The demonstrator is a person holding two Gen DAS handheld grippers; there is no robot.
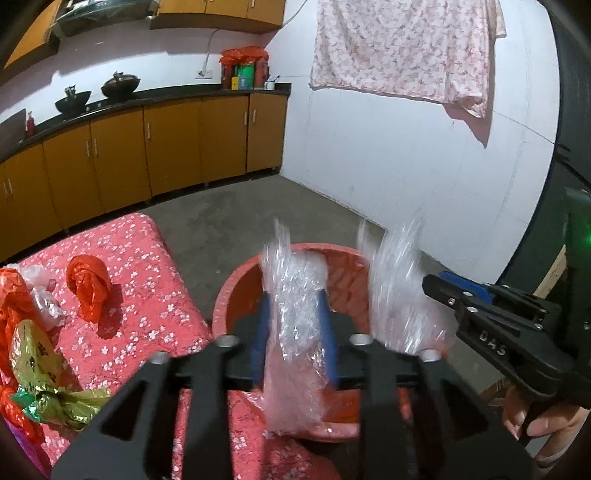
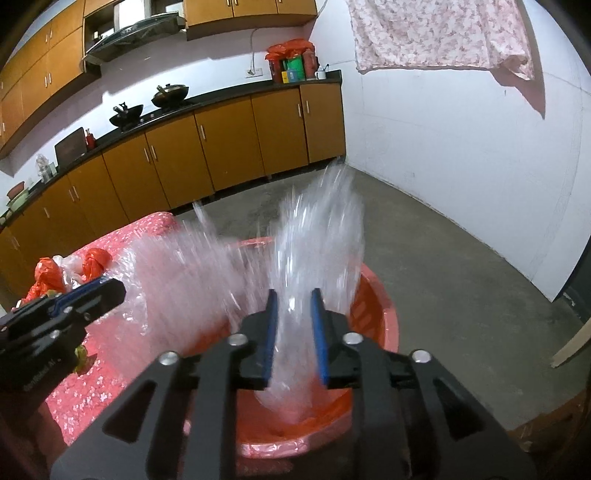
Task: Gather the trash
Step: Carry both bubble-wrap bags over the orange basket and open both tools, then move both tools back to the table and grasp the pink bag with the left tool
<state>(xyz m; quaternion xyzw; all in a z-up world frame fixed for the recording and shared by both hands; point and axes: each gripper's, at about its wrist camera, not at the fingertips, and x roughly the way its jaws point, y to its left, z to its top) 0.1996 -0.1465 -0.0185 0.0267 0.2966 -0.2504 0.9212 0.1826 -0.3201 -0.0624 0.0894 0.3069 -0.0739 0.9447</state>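
At the far left of the left wrist view, a heap of trash lies on the pink flowered tablecloth (image 1: 147, 317): crumpled orange bags (image 1: 14, 295), a gold foil wrapper (image 1: 37, 365), and, a little apart toward the middle, a knotted orange bag (image 1: 88, 288). Right of the cloth's edge sits a red basin (image 1: 236, 295) on the grey floor. At bottom centre the left gripper (image 1: 293, 332) has its blue pads (image 1: 263, 332) pressed against a clear plastic bag (image 1: 295, 332), which stands up between them over the basin, blurred with motion. A second clear plastic bag (image 1: 395, 291) rises just right of it, and at the right edge the right gripper (image 1: 443, 288) reaches in from the side, a hand (image 1: 535, 424) on its handle below.

Across in the right wrist view, the left gripper (image 2: 107, 290) pokes in from the left edge, its tips close together, with the first clear bag (image 2: 177, 280) smeared beside it over the tablecloth (image 2: 85, 387). The orange trash (image 2: 48, 277) shows behind it. At bottom centre the right gripper (image 2: 293, 325) holds its pads narrowly apart with the second clear bag (image 2: 317, 251) caught between them, streaking upward above the red basin (image 2: 380, 306). Along the upper left run orange cabinets (image 2: 221, 147) with two black woks (image 2: 147, 105) on the counter, and a pink floral cloth (image 2: 436, 33) hangs on the white wall at upper right.
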